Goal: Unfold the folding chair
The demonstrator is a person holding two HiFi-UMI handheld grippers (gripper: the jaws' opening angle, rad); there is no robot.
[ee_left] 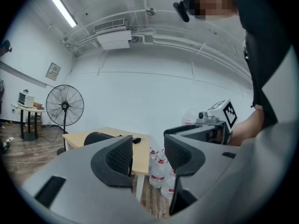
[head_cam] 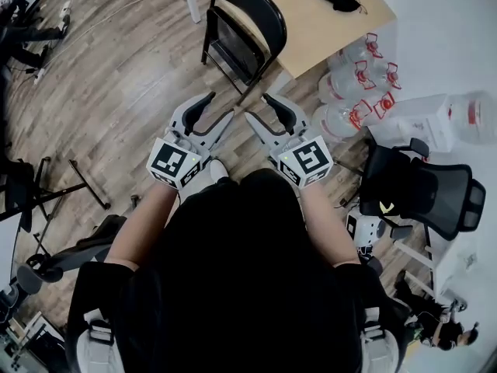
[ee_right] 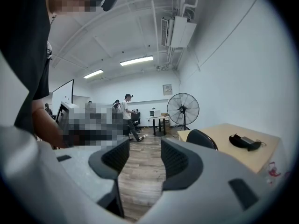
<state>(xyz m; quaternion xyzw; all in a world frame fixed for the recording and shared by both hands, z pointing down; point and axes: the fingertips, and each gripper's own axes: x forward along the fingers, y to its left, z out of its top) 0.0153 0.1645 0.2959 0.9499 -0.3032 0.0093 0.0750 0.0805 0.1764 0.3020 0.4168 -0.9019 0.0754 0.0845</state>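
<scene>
One black folding chair with a rounded metal-tube back stands open on the wood-plank floor, against the tan counter. Two grey grippers, the left and the right, point towards it. Their black ribbed fingers are spread and empty. At least four clear plastic jugs cluster nearby.

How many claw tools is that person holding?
2. The left gripper and right gripper sit side by side before the person, both aimed toward the folding chair. None appears hidden.
</scene>
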